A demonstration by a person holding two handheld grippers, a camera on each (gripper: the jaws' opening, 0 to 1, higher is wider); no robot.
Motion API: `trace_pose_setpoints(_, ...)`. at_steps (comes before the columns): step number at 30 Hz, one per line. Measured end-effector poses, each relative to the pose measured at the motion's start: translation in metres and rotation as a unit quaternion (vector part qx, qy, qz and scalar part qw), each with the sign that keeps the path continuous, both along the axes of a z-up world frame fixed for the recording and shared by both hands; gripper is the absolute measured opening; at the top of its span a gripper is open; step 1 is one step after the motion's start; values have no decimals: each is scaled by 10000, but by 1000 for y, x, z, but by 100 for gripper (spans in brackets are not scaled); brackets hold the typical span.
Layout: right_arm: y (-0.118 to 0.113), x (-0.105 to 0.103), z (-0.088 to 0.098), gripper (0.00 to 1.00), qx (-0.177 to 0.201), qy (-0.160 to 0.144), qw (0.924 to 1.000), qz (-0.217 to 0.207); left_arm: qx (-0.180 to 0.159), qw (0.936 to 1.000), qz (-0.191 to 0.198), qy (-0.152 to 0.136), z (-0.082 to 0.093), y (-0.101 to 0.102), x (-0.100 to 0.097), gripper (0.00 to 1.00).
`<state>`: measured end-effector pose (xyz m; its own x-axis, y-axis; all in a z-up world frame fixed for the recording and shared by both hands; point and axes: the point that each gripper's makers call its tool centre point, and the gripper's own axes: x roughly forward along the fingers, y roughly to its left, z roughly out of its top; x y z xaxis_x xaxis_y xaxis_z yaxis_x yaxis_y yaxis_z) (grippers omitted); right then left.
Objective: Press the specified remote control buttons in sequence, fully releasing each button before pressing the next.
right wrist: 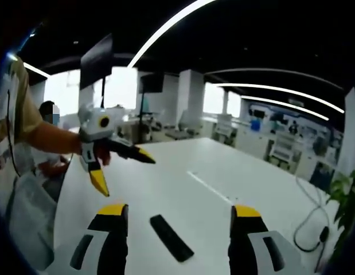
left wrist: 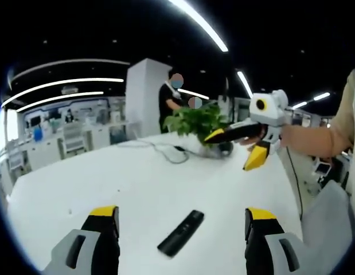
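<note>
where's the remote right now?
The remote lies flat on the white table, low in the left gripper view between that hand-held gripper's open jaws; the potted plant sits beyond it at the far edge.

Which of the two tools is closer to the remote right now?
Cannot tell: both open tools are held above the table, clear of the black remote. Each views the other, right tool and left tool, raised.

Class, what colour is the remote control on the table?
Black remote control; clearest in the left gripper view.
</note>
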<state>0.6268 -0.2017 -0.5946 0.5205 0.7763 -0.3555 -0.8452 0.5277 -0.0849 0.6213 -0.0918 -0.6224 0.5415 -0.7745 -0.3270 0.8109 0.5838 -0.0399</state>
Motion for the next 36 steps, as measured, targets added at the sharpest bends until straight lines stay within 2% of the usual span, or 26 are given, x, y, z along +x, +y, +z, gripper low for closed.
trace_pose_setpoints(11,3,10,-12,70,-135,93,9998,116,116,9998,-139,12,-6,-5,9,93)
trace_pose_setpoints(36,13,22,-50,70,-626,389,9960,505,632,9965,-491,259,-44,-14,22,93)
